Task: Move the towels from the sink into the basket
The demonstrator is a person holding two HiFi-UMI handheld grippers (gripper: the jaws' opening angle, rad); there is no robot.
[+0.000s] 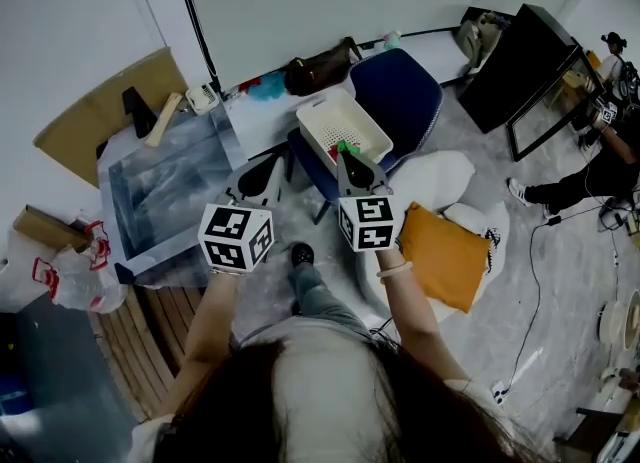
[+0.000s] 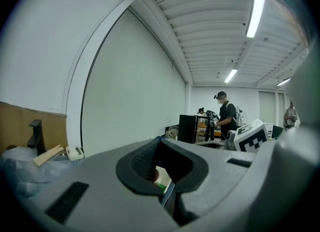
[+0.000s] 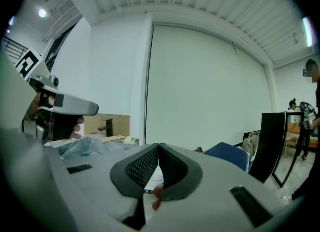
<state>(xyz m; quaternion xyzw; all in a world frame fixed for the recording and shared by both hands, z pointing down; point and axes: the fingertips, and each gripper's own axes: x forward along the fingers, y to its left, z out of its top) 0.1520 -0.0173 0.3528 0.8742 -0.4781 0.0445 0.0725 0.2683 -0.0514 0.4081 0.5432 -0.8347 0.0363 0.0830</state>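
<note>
The white basket [image 1: 322, 111] stands on a blue chair [image 1: 408, 96], with a green and a red towel [image 1: 346, 148] lying in it. In the head view my right gripper [image 1: 343, 154] is shut and empty just above the basket's near edge. In its own view, the right gripper [image 3: 159, 148] has its pads pressed together, with a bit of red cloth [image 3: 157, 194] below them. My left gripper [image 1: 255, 175] hovers between the sink [image 1: 160, 191] and the basket. The left gripper [image 2: 160, 141] has its tips together and nothing held. The plastic-lined sink shows no towel.
A black faucet [image 1: 134, 109] and a wooden brush [image 1: 163, 118] sit at the sink's far side. An orange cushion [image 1: 440, 251] lies on the floor to my right, a black cabinet [image 1: 520, 61] stands beyond, and a person [image 1: 600, 156] is at the far right. Bags [image 1: 75, 273] lie left.
</note>
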